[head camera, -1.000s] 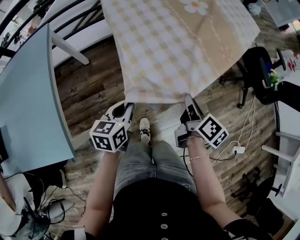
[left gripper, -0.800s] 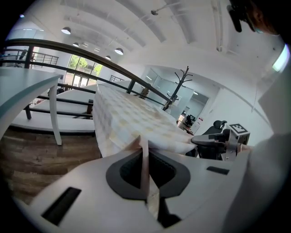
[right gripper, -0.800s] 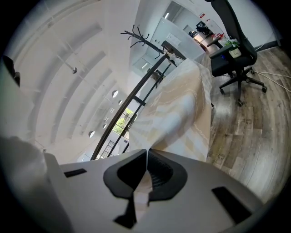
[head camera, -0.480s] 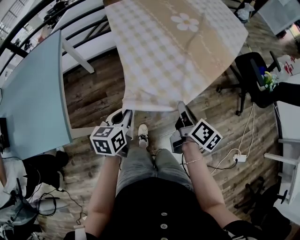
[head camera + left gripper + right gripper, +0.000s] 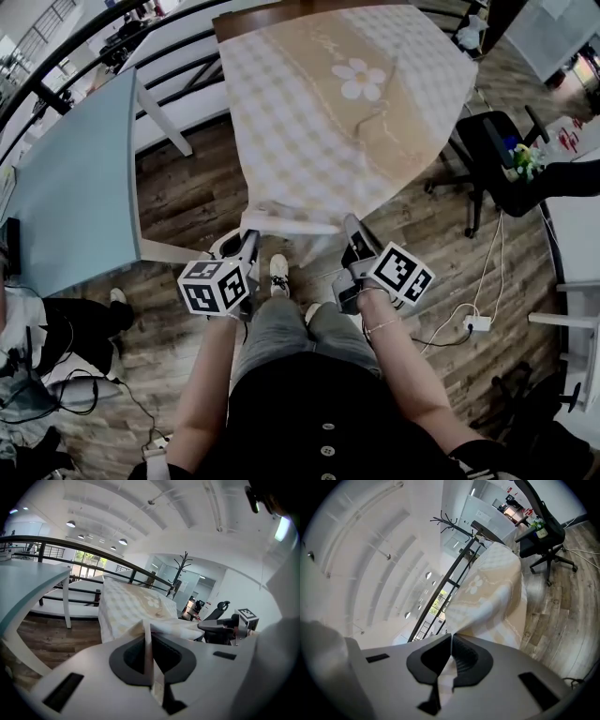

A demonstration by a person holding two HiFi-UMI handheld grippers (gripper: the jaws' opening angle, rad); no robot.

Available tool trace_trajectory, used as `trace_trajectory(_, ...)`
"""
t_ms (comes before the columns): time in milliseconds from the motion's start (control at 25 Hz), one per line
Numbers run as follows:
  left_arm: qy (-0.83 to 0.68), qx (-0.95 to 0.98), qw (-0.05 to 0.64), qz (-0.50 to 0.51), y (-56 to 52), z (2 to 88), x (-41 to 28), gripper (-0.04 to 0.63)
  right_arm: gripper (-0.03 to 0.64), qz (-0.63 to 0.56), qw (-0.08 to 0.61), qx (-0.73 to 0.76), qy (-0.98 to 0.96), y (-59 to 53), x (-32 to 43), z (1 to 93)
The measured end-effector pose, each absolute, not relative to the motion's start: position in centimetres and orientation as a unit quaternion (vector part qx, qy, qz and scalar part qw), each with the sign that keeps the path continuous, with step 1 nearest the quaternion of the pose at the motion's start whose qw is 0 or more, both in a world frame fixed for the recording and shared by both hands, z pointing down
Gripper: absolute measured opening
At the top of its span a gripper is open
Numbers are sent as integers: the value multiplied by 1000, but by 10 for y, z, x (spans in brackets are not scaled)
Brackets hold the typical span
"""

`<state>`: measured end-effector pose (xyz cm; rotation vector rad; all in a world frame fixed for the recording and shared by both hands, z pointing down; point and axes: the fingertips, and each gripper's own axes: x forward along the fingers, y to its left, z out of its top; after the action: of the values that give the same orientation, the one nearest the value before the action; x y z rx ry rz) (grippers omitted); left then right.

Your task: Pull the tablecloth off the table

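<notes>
Both tools are clamped shut on the near hem of the tablecloth [image 5: 328,122]. The left tool [image 5: 251,234] pinches the hem toward its left end and the right tool [image 5: 349,228] toward its right end, and each gripper view shows a fold of checked fabric squeezed between closed jaws.

The person's bare forearms reach forward and down from the body, roughly parallel. The wrists sit low in front of the thighs with the marker cubes turned upward, and a thin bracelet is on the right wrist.

The cloth has cream-and-white checks with a tan band and a daisy print. It runs from the tools toward 12 o'clock and lies draped over the table [image 5: 272,17], whose brown far edge shows bare at the top.

At 9 to 10 o'clock a second table [image 5: 66,187] — pale blue top, white legs — stands near the cloth's left side, across a strip of wooden floor [image 5: 187,187]. A black office chair [image 5: 497,150] sits at 2 o'clock, near the cloth's right edge. A dark railing [image 5: 94,28] crosses at 11 o'clock. A white cable [image 5: 476,324] lies on the floor at 4 o'clock. One shoe [image 5: 277,272] shows between the two tools.
</notes>
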<state>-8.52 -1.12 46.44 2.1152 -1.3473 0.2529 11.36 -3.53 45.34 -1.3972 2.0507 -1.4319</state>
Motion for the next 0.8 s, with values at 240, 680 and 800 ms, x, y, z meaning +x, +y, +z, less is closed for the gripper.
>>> trace_trajectory(240,-514,797,304,90,19,457,-79,17,28,-503,130,-466,716,5,116,452)
trace_trajectory(680,-512,803,297,69,49,448,-61,17,28,-502,133,-451,726,34,126,445)
trace_trajectory(800,-512,802,302,67,51,449,-61,17,27,-507,126,-450,724,35,124,449)
